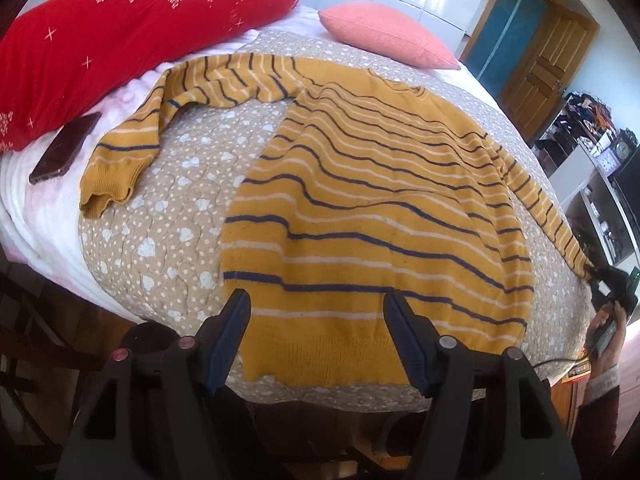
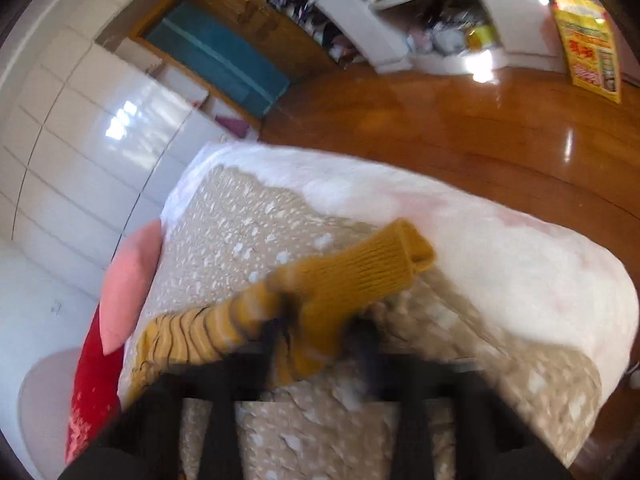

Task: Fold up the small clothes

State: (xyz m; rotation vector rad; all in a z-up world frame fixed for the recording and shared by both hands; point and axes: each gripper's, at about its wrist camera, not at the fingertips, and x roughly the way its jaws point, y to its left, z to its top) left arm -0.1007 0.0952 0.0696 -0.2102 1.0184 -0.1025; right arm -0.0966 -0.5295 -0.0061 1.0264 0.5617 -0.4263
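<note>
A mustard sweater with navy and white stripes lies flat on the beige spotted quilt. Its left sleeve bends down toward the left. My left gripper is open and empty, its fingers above the sweater's hem. The right sleeve stretches out to my right gripper at the bed's right edge. In the right wrist view, blurred by motion, my right gripper is shut on the sleeve's ribbed cuff.
A red pillow and a pink pillow lie at the head of the bed. A dark phone lies on the white blanket at left. Wooden floor and white shelves lie beyond the bed's right side.
</note>
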